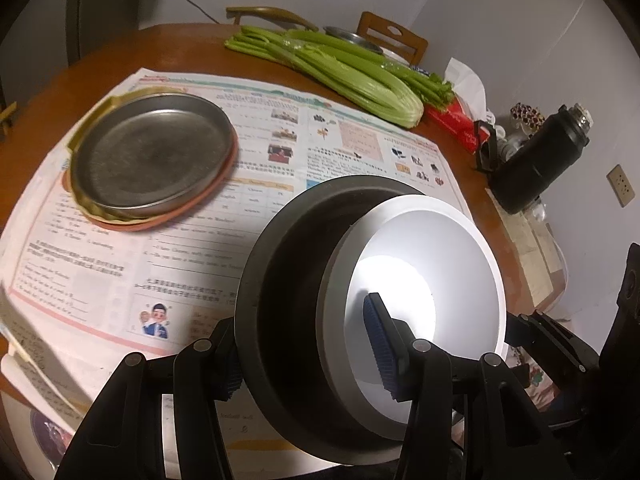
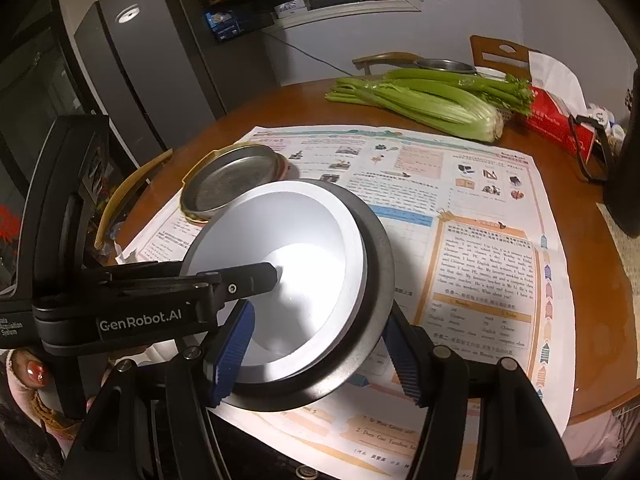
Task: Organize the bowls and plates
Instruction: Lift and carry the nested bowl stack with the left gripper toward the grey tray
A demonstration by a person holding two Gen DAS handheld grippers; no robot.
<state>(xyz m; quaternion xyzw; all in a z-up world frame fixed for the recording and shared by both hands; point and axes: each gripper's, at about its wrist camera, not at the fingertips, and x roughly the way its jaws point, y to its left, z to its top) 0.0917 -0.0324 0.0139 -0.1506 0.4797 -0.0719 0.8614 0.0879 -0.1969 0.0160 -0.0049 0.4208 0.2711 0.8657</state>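
Observation:
A white bowl (image 1: 424, 264) sits nested inside a dark grey bowl (image 1: 288, 264), tilted above the newspaper. My left gripper (image 1: 308, 356) is shut on the near rims of both bowls, one blue pad (image 1: 380, 344) inside the white bowl. In the right wrist view the same white bowl (image 2: 288, 256) and dark bowl (image 2: 376, 280) lie between my right gripper's (image 2: 320, 352) fingers, which stand apart around them; the left gripper's finger reaches in from the left. A metal plate (image 1: 152, 156) lies stacked on a yellow plate and an orange plate at the table's far left.
Newspaper (image 1: 336, 132) covers the round wooden table (image 2: 592, 280). Celery (image 1: 340, 68), a red tissue box (image 1: 456, 120) and a black flask (image 1: 536, 160) stand along the back and right. A metal dish (image 2: 444, 66) sits behind the celery. A fridge (image 2: 132, 64) stands at left.

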